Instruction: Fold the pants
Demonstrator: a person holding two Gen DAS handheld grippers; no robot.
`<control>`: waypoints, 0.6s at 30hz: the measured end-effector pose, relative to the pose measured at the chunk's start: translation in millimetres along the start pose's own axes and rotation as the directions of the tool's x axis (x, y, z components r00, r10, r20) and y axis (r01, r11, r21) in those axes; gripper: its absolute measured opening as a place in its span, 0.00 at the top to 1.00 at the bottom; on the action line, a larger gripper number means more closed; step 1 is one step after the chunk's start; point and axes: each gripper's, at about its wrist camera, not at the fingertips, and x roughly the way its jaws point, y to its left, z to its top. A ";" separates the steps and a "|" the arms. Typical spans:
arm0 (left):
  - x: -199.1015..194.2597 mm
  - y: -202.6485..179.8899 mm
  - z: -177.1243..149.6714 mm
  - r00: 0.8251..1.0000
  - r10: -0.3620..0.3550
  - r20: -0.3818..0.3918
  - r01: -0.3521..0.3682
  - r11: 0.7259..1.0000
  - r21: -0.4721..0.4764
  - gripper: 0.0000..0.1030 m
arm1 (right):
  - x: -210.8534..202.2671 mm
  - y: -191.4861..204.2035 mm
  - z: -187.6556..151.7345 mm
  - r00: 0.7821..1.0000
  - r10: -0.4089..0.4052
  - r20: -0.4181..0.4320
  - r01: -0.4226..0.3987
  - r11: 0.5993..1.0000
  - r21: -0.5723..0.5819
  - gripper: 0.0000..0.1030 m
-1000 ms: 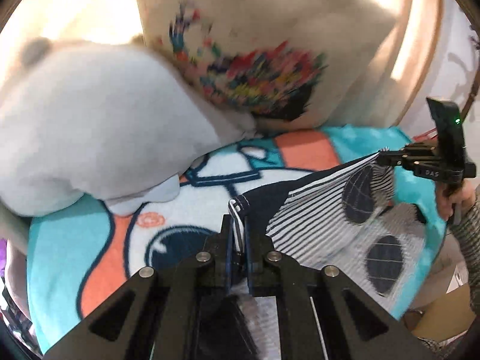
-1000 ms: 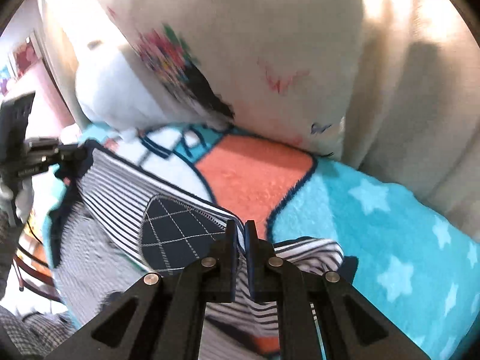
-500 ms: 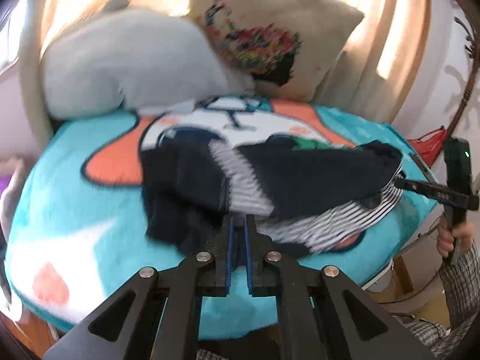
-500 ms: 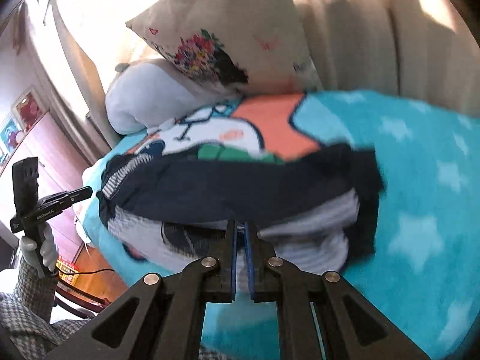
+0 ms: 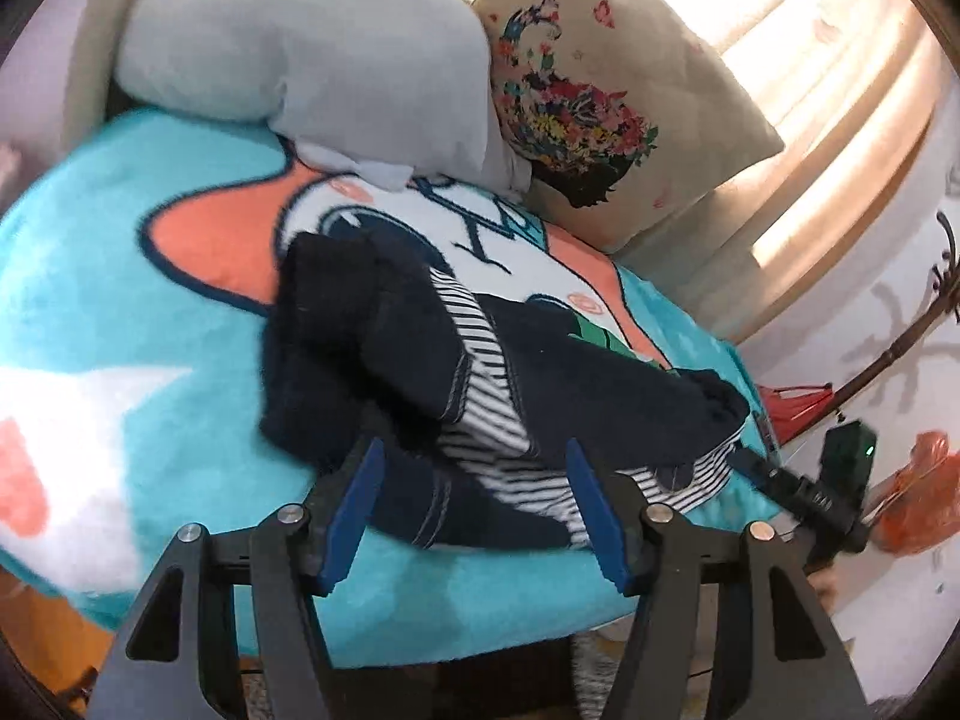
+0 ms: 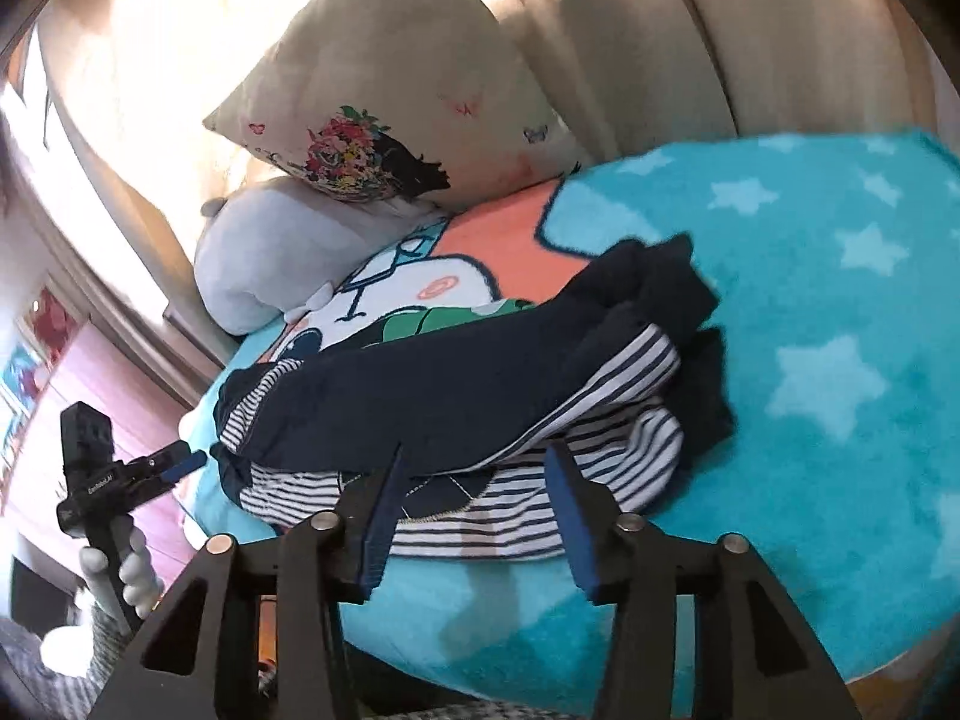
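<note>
The pants (image 5: 492,396), dark navy with striped panels, lie folded in a bundle near the front edge of the blanket-covered bed (image 5: 120,324); they also show in the right wrist view (image 6: 480,402). My left gripper (image 5: 474,474) is open and empty just in front of the bundle. My right gripper (image 6: 474,480) is open and empty at the bundle's near edge. Each gripper shows in the other's view: the right one (image 5: 798,492) at the bundle's right end, the left one (image 6: 120,474) at its left end.
A grey pillow (image 5: 312,42) and a cream floral cushion (image 5: 600,90) stand at the back of the bed against beige curtains (image 6: 660,30). An orange bag (image 5: 918,492) and a red thing (image 5: 792,408) sit off the bed's right side.
Both grippers opened and let go of the pants, then drew back toward the bed's front edge. The pants, held lifted a second ago, now lie folded over on the blanket.
</note>
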 end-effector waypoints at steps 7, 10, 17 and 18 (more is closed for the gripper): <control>28.6 -6.3 20.3 0.999 0.012 -0.038 -0.015 0.998 -0.057 0.40 | 14.1 -14.6 1.6 0.999 0.016 0.033 -0.020 0.993 0.116 0.48; 38.1 -4.4 27.3 0.999 0.030 -0.041 -0.034 0.994 -0.105 0.59 | 17.5 -21.1 10.5 0.998 0.007 0.061 -0.017 0.986 0.166 0.48; 31.0 9.2 25.7 0.999 0.002 -0.046 -0.011 0.982 -0.190 0.95 | 25.2 -31.6 20.8 0.996 -0.028 0.090 0.006 0.972 0.235 0.88; 24.8 9.2 26.5 0.999 -0.003 -0.037 -0.004 0.981 -0.192 0.95 | 21.4 -28.6 20.1 0.994 -0.027 0.101 0.003 0.974 0.227 0.89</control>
